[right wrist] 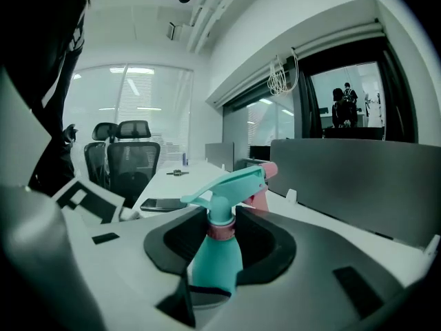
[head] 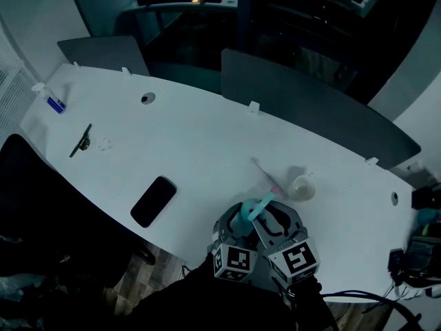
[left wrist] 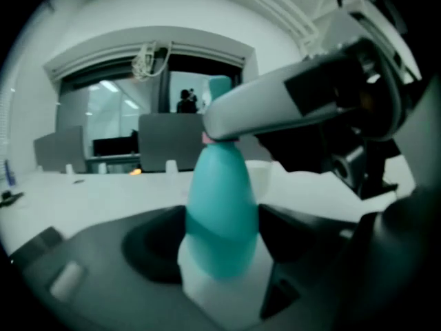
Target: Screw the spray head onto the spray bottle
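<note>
The left gripper (left wrist: 224,236) is clamped on the bottle (left wrist: 220,198) body and steadies it at the table (head: 193,143) near edge. The right gripper (right wrist: 222,232) jaws are closed on the head (right wrist: 231,183) at its pink collar (right wrist: 222,230), apparently positioned to rotate it onto the threads.

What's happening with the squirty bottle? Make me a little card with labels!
bottle: teal spray bottle, roughly upright, held by both grippers
spray head: teal spray head, sitting on the bottle's neck
left hand-held gripper: closed on the bottle's body
right hand-held gripper: closed on the pink collar under the spray head
how tight: cannot tell
also there: black phone flat on the white table
</note>
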`<action>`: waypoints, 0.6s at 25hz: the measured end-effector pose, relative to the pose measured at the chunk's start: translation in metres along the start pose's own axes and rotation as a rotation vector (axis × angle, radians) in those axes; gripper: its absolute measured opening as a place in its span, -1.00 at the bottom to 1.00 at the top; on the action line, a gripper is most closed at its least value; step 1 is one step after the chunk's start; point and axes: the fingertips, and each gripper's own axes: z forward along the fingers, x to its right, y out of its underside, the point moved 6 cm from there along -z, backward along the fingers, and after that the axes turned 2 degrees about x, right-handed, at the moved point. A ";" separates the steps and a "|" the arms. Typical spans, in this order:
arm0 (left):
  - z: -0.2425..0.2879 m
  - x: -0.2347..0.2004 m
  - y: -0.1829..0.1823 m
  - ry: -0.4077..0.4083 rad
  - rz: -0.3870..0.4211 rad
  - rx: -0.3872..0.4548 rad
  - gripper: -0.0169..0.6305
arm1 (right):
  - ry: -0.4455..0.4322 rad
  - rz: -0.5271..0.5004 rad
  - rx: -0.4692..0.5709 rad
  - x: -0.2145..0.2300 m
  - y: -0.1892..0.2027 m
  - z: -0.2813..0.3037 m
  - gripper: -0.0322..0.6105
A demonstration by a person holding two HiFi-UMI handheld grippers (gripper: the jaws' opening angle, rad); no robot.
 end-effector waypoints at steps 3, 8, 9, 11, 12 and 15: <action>-0.002 0.003 0.001 -0.005 0.036 -0.021 0.09 | -0.014 0.016 0.002 -0.001 0.001 -0.003 -0.48; 0.001 -0.025 -0.005 0.450 0.122 0.026 0.16 | -0.076 0.002 -0.020 0.001 0.003 0.000 -0.48; 0.003 -0.025 -0.006 0.506 0.130 0.017 0.08 | -0.086 0.006 -0.023 0.002 0.003 0.000 -0.48; 0.004 -0.024 -0.006 0.506 0.133 0.008 0.07 | -0.083 0.010 -0.024 0.003 0.002 -0.001 -0.48; 0.003 -0.022 -0.006 0.449 0.120 0.010 0.07 | -0.072 0.012 -0.020 0.003 0.001 -0.001 -0.48; -0.004 -0.008 -0.003 0.135 0.029 0.012 0.07 | -0.037 0.009 -0.009 -0.001 0.000 0.000 -0.48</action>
